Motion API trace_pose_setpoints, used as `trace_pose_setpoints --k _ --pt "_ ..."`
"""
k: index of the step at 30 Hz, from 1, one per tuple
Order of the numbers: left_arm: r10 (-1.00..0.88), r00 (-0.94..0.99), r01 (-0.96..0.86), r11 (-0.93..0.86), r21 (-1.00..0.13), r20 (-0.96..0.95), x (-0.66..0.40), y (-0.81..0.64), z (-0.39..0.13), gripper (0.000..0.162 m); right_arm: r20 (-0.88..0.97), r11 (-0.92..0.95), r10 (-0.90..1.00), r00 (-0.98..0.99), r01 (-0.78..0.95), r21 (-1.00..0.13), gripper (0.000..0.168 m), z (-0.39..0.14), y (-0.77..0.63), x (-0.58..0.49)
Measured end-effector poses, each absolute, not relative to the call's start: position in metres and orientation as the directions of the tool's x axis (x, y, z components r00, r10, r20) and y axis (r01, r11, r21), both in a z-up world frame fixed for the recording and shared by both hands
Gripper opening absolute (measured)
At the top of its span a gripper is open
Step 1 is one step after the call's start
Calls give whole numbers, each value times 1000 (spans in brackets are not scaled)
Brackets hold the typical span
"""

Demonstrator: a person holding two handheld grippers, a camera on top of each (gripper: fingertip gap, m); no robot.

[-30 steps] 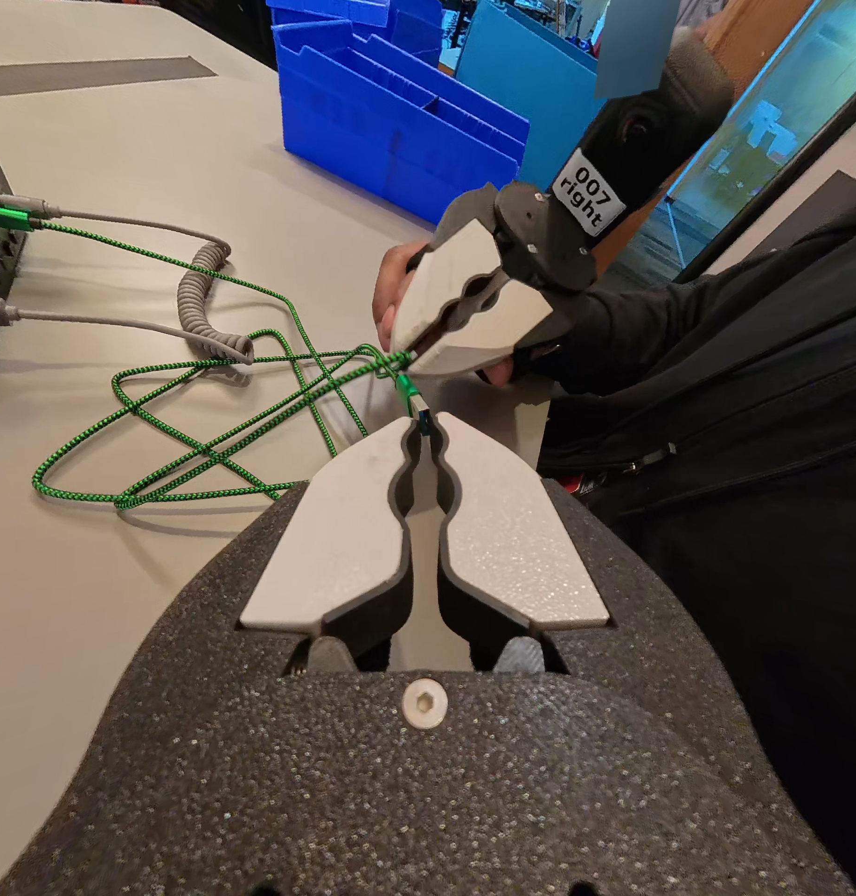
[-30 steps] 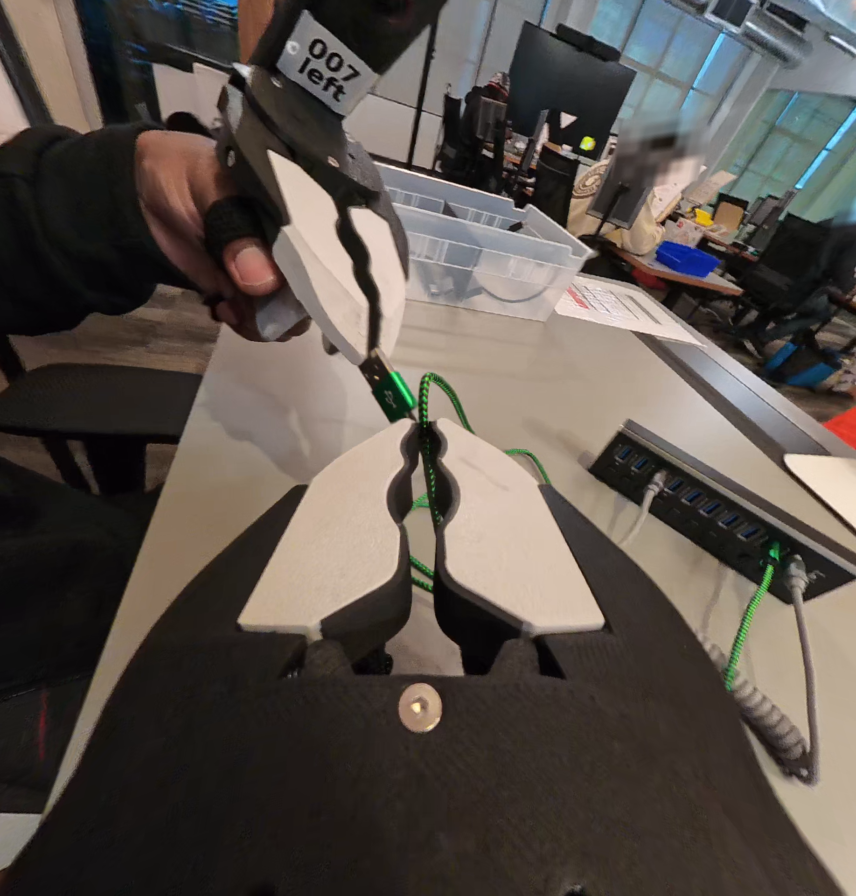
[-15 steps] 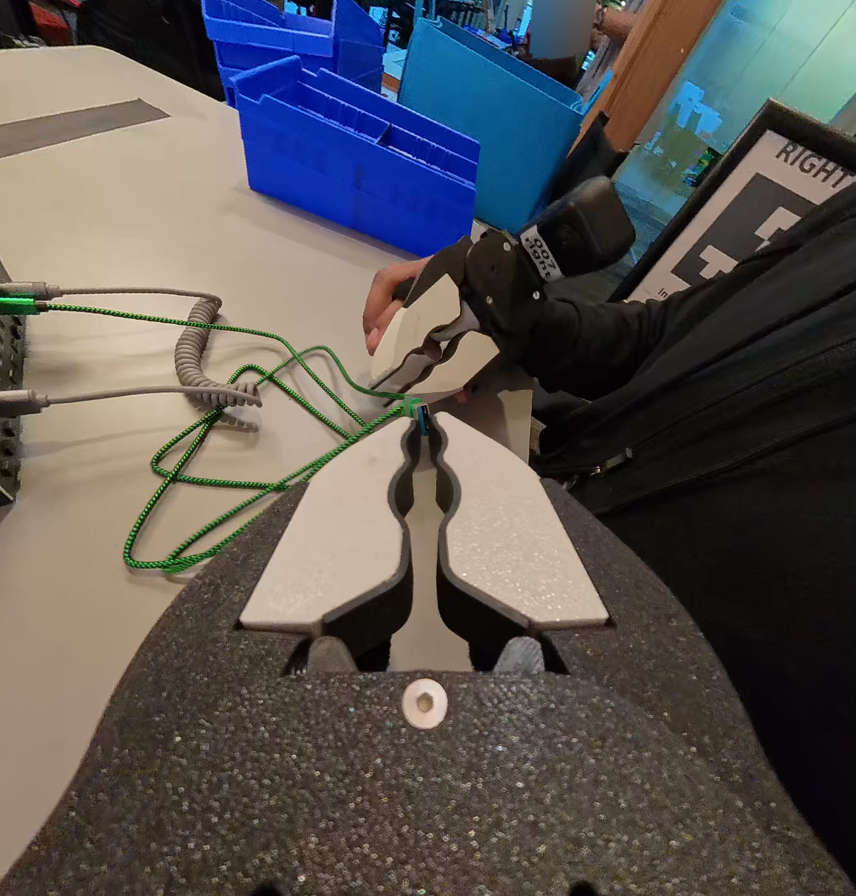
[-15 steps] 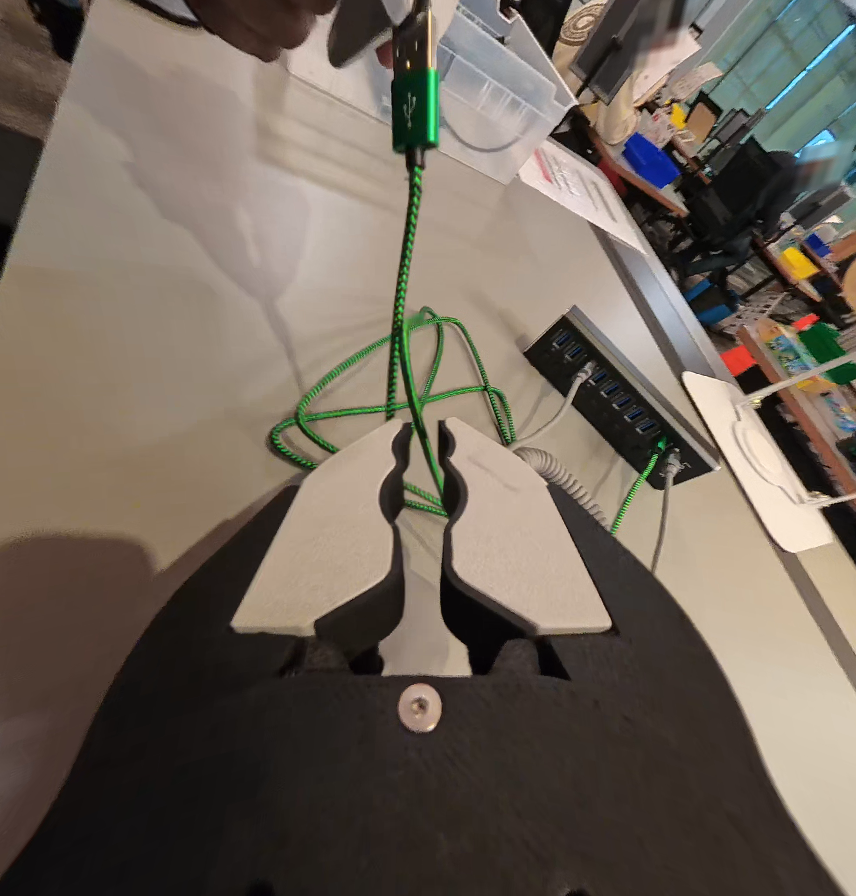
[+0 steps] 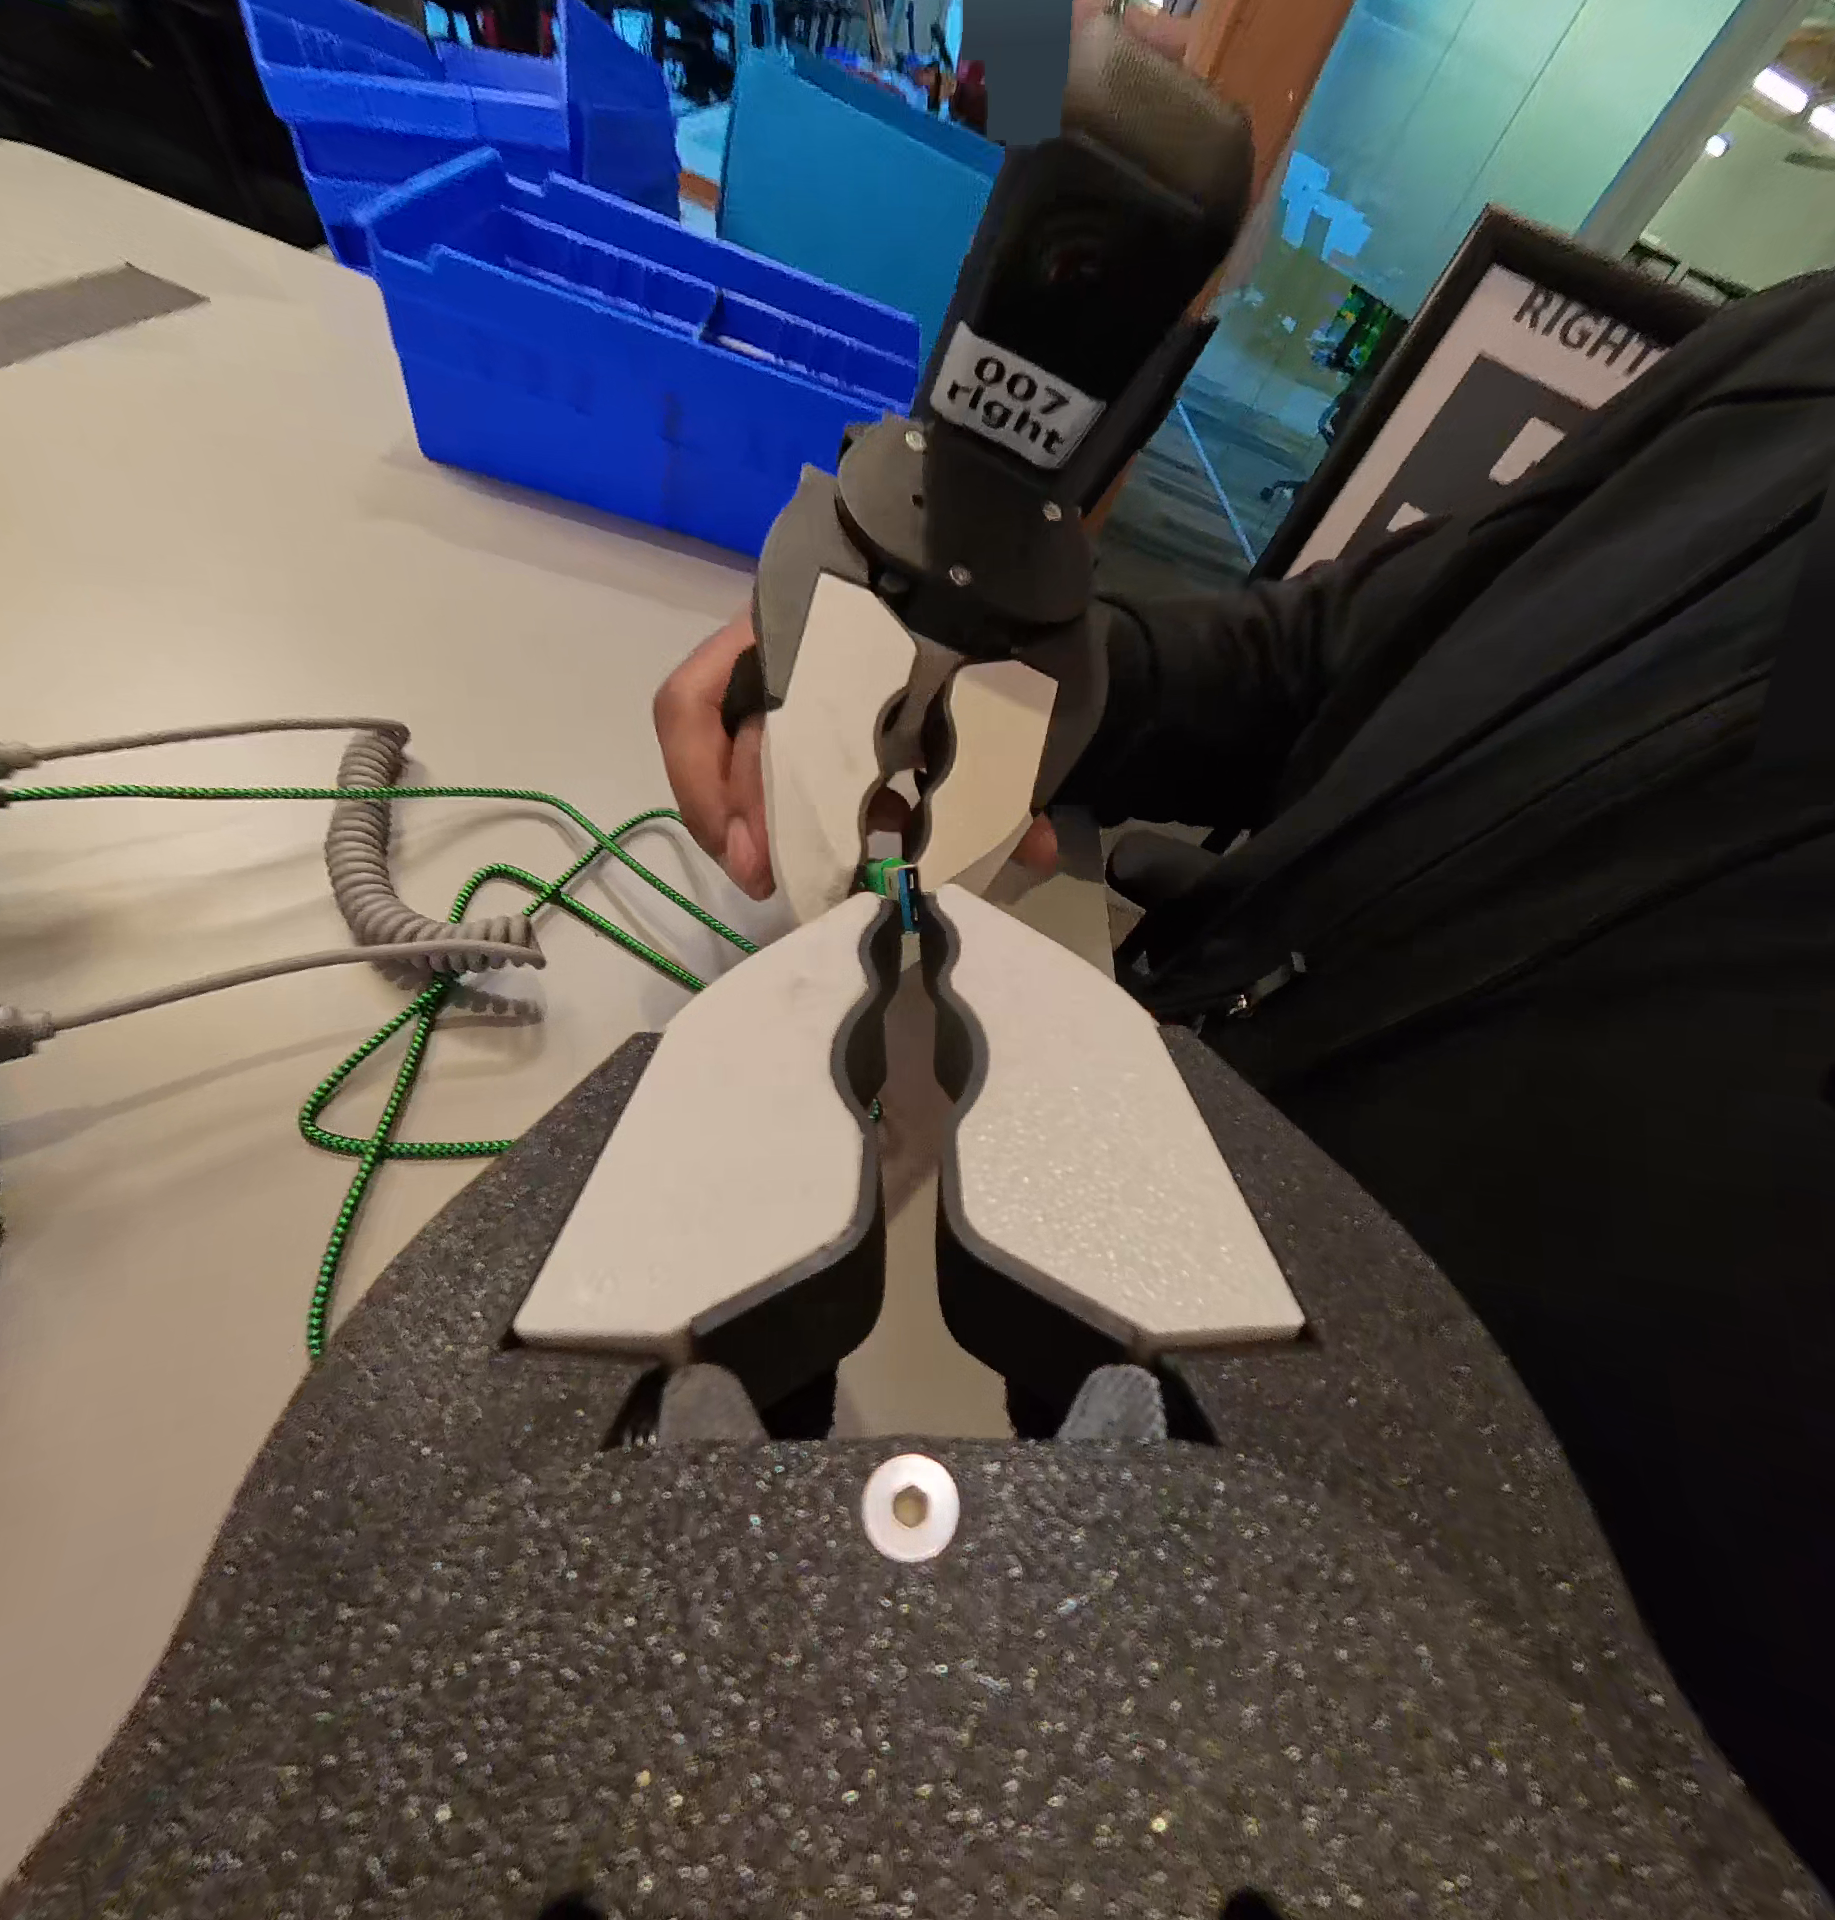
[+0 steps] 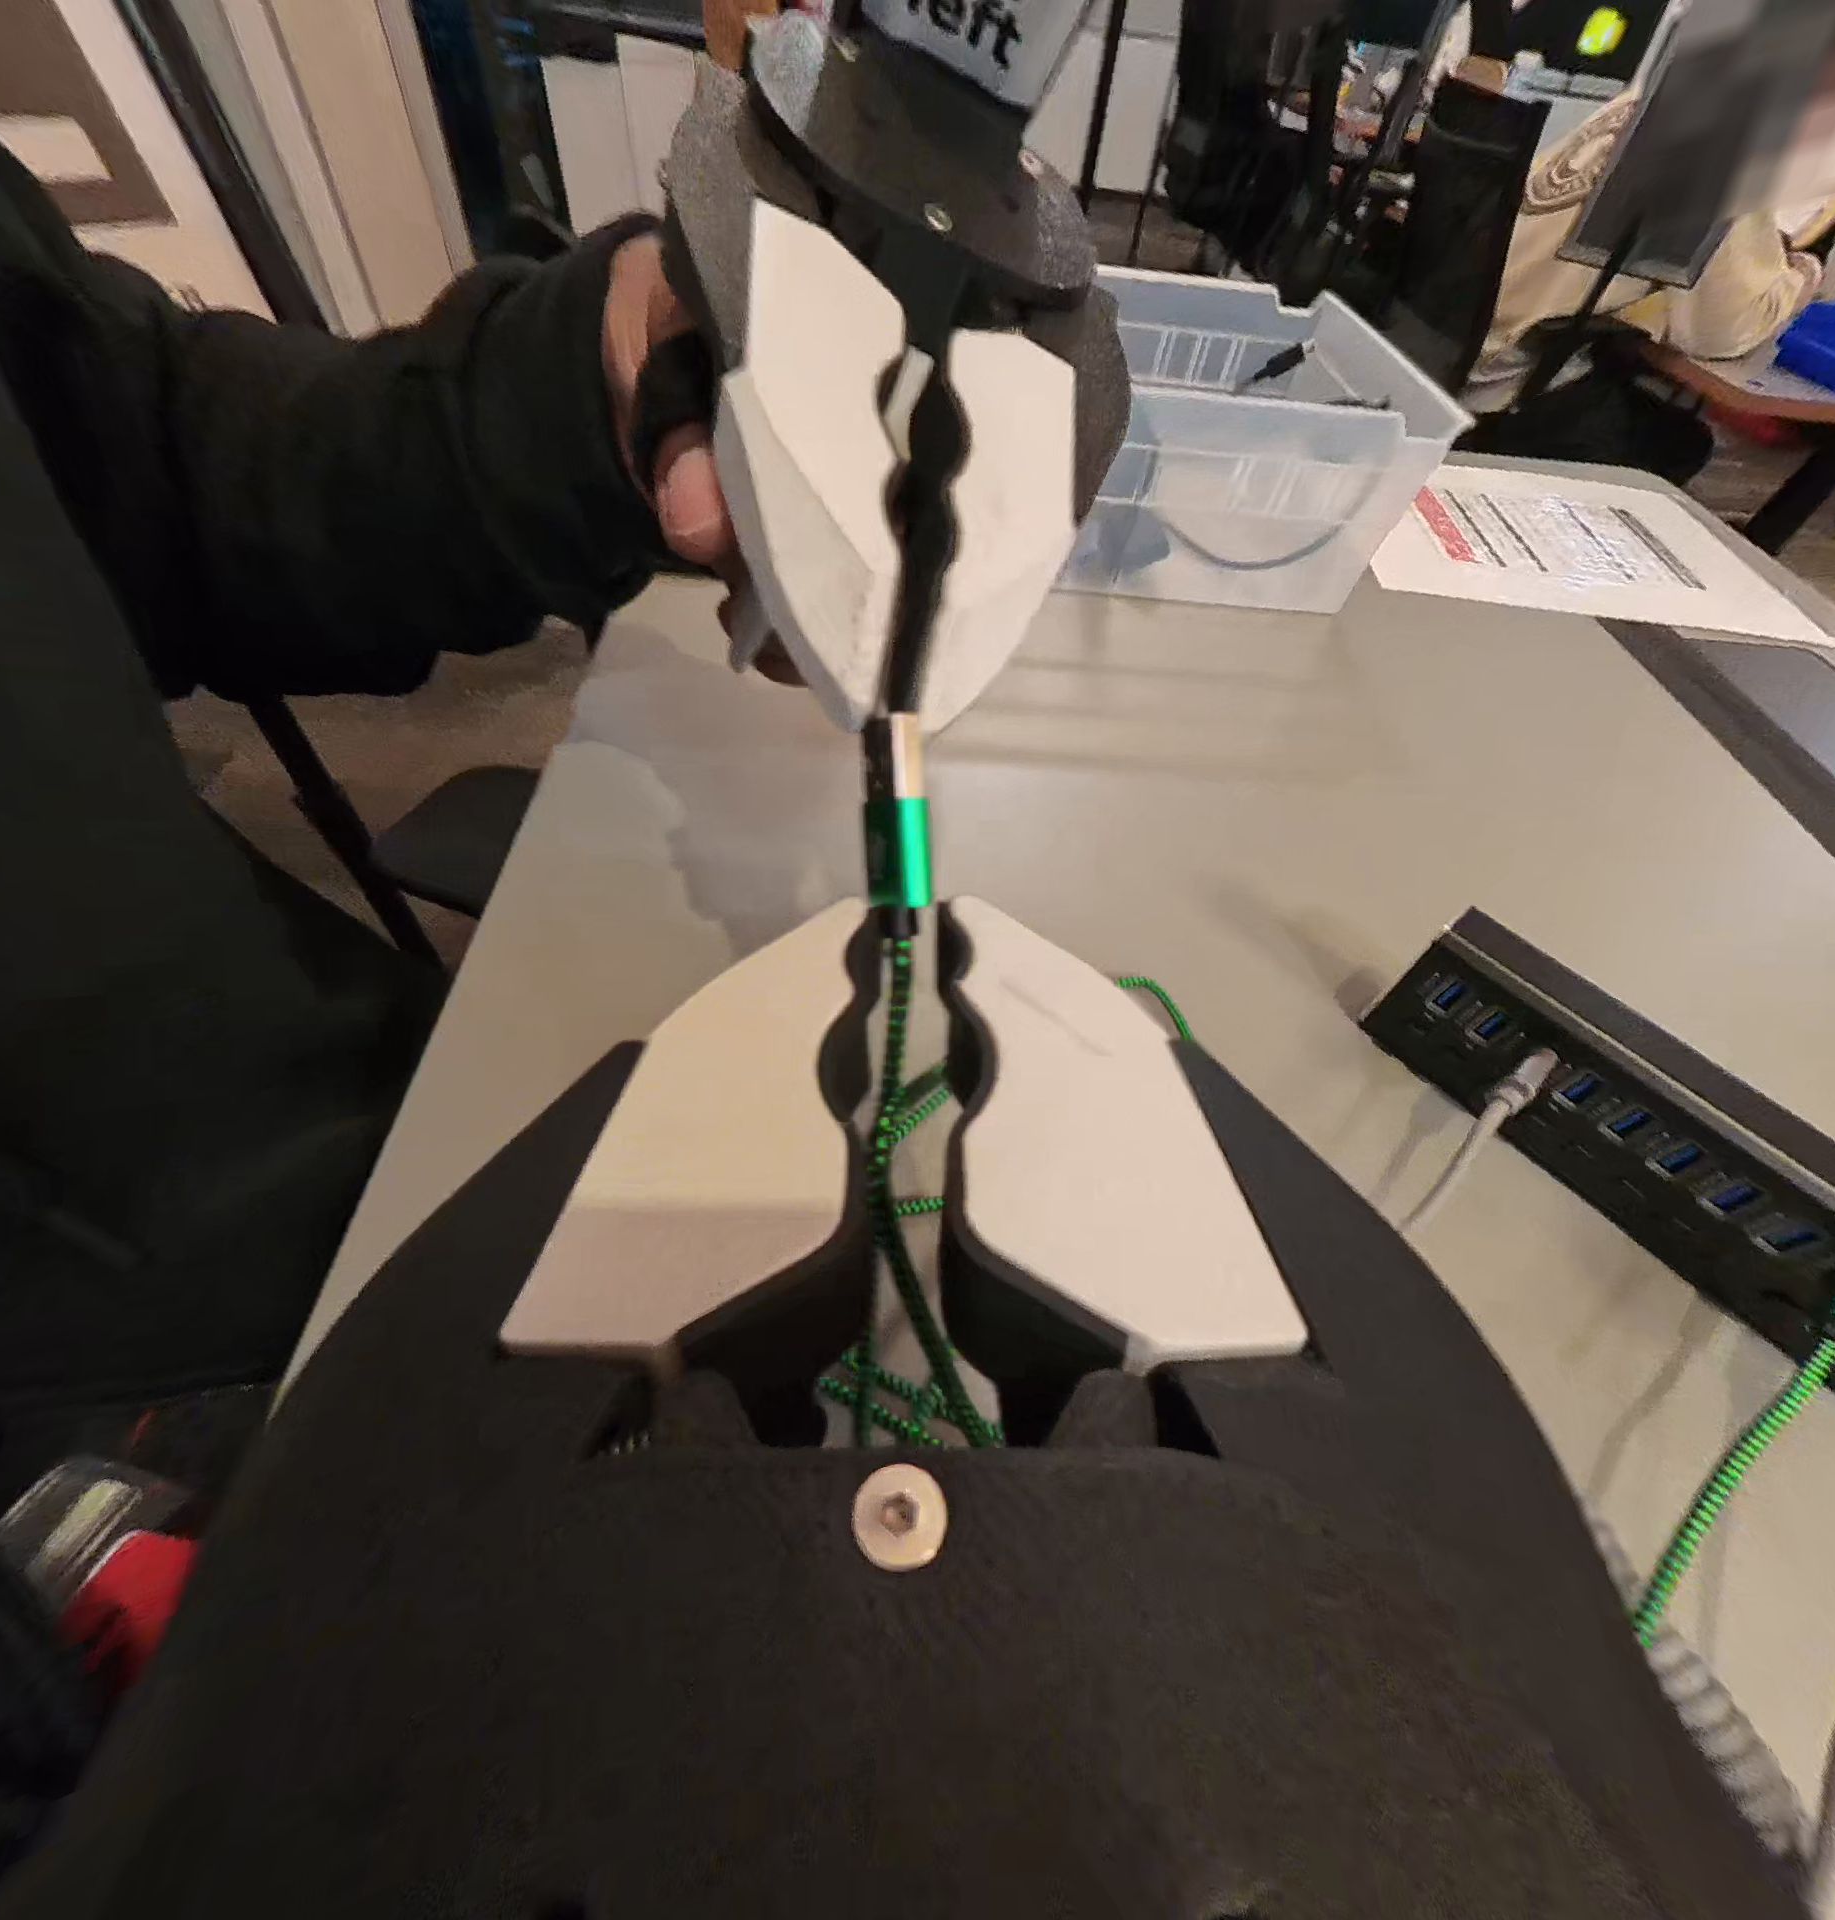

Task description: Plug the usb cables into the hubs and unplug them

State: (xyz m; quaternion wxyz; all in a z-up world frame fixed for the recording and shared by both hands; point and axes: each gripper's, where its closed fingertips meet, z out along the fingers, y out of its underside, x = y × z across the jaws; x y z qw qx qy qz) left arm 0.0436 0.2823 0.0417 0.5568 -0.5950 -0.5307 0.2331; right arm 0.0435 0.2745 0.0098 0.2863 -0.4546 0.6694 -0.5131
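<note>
i had the left gripper [image 5: 908, 902] clenched on the metal tip of the green plug [image 6: 895, 821], with the plug held up in the air over the table [image 5: 217, 540]; in the right wrist view the silver shell of the plug stuck out from between that gripper's fingertips [image 6: 851, 665] and its green sleeve pointed down toward my other tool; the right gripper [image 6: 900, 914] was closed around the braided green cable [image 6: 897, 1039] just behind the plug, the fingers nearly touching with the cable pinched between them; the rest of the cable hung down in loose loops on the table; its far end was seated in the black hub [image 6: 1640, 1122] off to the right, near a grey coiled cable [image 5: 373, 831] plugged into the same hub; blue bins [image 5: 601, 353] stood at the back of the table.
</note>
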Motion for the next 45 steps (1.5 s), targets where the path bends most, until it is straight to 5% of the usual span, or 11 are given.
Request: trace_pose_setpoints --k 3,11,13,16,23,30,34,39,45 --pt "911 298 346 177 -922 286 45 266 42 3 -5 128 -892 -451 -243 -961 4 16 266 41" --pt "937 290 391 68 -918 193 22 252 27 35 -8 202 -851 -526 -313 -928 4 6 253 20" --pt "935 310 405 36 -914 174 12 254 20 33 12 201 -847 -532 -341 -918 4 2 251 18" --pt "919 361 399 -2 -917 156 5 258 14 6 25 205 -840 -541 -361 -910 4 -4 249 15" --pt "884 450 305 -15 -952 130 0 258 17 6 -132 225 -867 -480 -141 -964 17 4 250 15" --pt "889 430 303 24 -953 159 -10 246 13 10 -141 238 -824 -548 -109 -965 6 1 240 4" --pt "970 219 323 31 -946 107 -15 196 15 53 -174 284 -781 -600 -92 -954 5 2 239 -10" --pt "984 -174 537 118 -835 27 -2 104 -24 63 -229 388 -678 -699 -76 -919 5 -6 234 -42" --pt "968 -242 633 207 -746 63 -2 90 -78 68 -259 485 -572 -778 -66 -872 5 -18 229 -81"
